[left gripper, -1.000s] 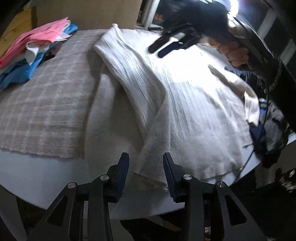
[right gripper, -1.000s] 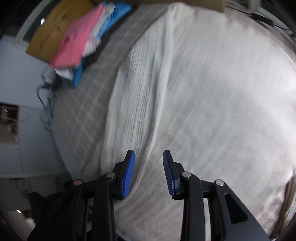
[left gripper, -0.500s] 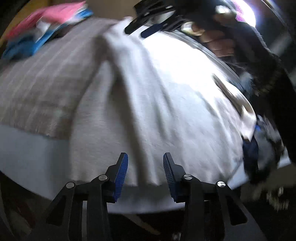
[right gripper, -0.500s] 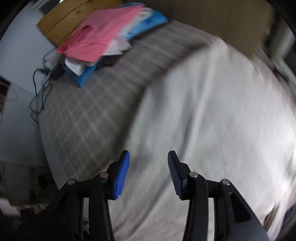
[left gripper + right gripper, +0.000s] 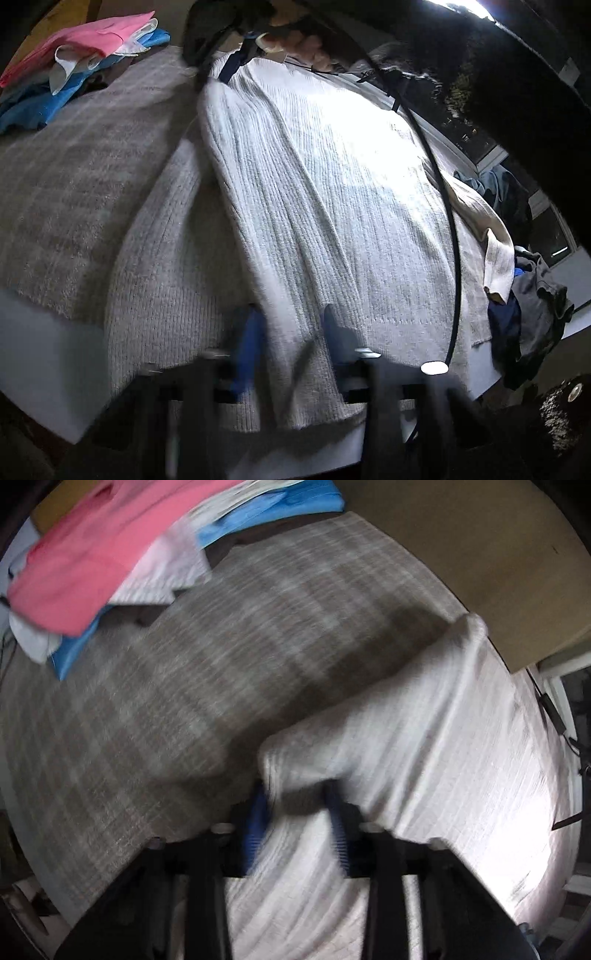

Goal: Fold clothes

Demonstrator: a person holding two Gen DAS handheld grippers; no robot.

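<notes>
A white ribbed sweater [image 5: 314, 184] lies spread over a grey plaid cloth [image 5: 74, 166] on the table. My left gripper [image 5: 295, 332] is at the near hem. Its blurred jaws are closing on a raised fold of the hem, and knit fills the gap between them. The right wrist view shows my right gripper [image 5: 295, 812] pointing down at the sweater's [image 5: 424, 738] far corner beside the plaid cloth [image 5: 184, 701]. Its jaws are closing, with a bunched fold of knit between the blue pads. In the left wrist view, the right gripper [image 5: 229, 66] and the hand holding it sit at the far edge.
A pile of pink, white and blue clothes [image 5: 92, 37] lies at the table's far left, also in the right wrist view [image 5: 92, 554]. A brown board [image 5: 480, 554] stands behind the table. Dark clothes [image 5: 528, 314] hang off the right edge. A black cable [image 5: 443, 203] crosses the sweater.
My right gripper swept across the sweater to its far corner, and its jaws now have a fold of knit between them. At the near hem, cloth now fills the left gripper's jaws.
</notes>
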